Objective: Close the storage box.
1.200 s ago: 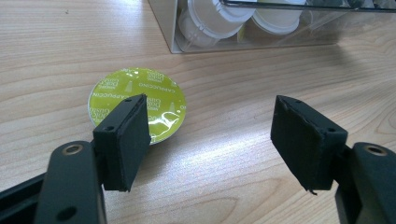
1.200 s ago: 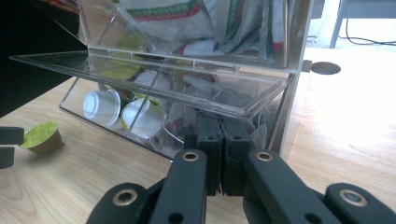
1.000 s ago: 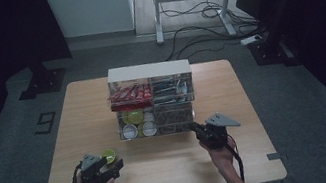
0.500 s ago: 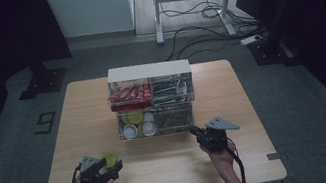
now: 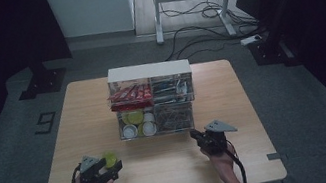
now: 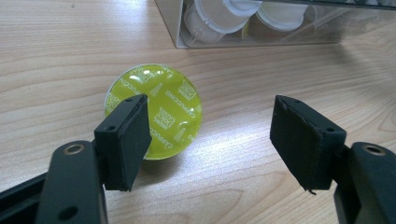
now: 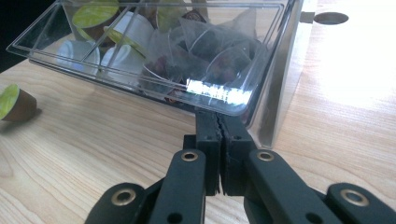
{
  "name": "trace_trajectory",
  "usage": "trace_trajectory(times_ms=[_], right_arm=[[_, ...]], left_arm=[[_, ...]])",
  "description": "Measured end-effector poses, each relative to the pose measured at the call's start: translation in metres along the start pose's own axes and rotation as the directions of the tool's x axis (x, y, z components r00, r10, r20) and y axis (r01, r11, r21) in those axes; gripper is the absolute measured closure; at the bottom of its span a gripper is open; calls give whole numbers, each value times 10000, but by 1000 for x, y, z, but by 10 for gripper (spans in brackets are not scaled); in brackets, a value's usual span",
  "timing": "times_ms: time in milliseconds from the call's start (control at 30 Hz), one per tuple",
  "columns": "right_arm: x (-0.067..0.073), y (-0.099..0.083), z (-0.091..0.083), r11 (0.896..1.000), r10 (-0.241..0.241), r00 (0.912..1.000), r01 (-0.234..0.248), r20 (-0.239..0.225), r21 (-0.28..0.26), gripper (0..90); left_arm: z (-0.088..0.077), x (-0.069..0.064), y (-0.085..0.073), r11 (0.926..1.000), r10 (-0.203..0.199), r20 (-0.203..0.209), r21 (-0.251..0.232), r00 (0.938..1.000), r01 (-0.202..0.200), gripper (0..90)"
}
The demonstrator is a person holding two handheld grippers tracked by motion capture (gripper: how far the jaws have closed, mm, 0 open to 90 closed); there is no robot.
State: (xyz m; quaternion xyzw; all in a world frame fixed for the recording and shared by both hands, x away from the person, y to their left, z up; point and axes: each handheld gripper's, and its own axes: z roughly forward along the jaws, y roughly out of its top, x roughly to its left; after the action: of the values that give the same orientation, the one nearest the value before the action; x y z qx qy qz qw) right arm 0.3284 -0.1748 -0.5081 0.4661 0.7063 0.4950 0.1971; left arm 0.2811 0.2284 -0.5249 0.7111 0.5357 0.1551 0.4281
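On the wooden table (image 5: 164, 167), a yellow-green cappuccino capsule (image 6: 154, 110) lies foil side up, just in front of the clear organiser (image 5: 153, 100) holding more capsules, sachets and tea bags. The left claw (image 6: 219, 135) is released, its jaws spread wide; one jaw overlaps the capsule's near edge without gripping it. The right claw (image 7: 219, 135) is clenched, its tips tucked under the front lip of the organiser's clear drawer (image 7: 154, 56), which tilts outward.

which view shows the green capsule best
The left gripper view: the green capsule lies close up, its foil lid print readable, between open jaws. The high view shows a small green spot; the right gripper view shows it side-on, far left.
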Motion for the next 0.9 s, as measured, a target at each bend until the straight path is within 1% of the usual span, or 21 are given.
trace_trajectory(times_ms=[500, 633, 700, 800, 900], right_arm=[[-3, -6, 1, 9998, 58, 9999, -60, 105, 192, 868], [-5, -8, 1, 9994, 75, 9999, -79, 122, 335, 862], [-5, -9, 1, 9995, 116, 9999, -119, 122, 277, 861], [-6, -9, 0, 9995, 108, 9999, -111, 125, 283, 853], [-7, -10, -2, 9995, 67, 9998, -72, 161, 300, 828]], left_arm=[[1, 1, -4, 10000, -52, -49, 38, 10000, 52, 291], [1, 1, -5, 10000, -70, -46, 45, 10000, 70, 291], [1, 1, -5, 10000, -66, -63, 51, 10000, 67, 290], [1, 1, -5, 10000, -67, -87, 44, 9999, 67, 290], [0, 0, -6, 10000, -38, -121, 46, 9999, 39, 291]])
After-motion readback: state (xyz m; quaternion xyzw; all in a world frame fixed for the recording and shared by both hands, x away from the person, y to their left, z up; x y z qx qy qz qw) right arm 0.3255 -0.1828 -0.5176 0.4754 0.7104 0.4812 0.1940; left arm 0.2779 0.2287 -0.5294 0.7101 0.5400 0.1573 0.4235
